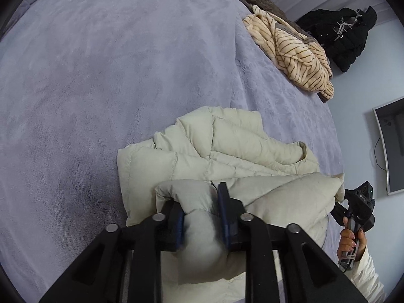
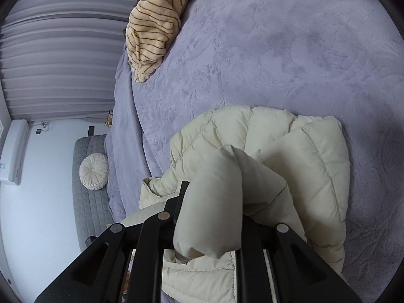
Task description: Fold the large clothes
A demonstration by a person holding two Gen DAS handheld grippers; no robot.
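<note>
A cream puffer jacket (image 1: 227, 156) lies partly folded on the lilac bed cover (image 1: 101, 75). My left gripper (image 1: 200, 217) is shut on a thick fold of the jacket, its blue pads pressing both sides. In the right wrist view the jacket (image 2: 303, 156) fills the lower middle. My right gripper (image 2: 210, 217) is shut on a puffy fold of it, which bulges between the fingers and hides the right fingertip. The right gripper also shows in the left wrist view (image 1: 358, 209), held by a hand at the jacket's right end.
A beige striped fleece garment (image 1: 293, 50) lies at the bed's far edge, also in the right wrist view (image 2: 154, 25). A black coat (image 1: 341, 32) hangs on the wall. A wall screen (image 1: 391, 146), a grey bench (image 2: 88, 189) with a round cushion (image 2: 93, 168), and curtains (image 2: 63, 63) stand nearby.
</note>
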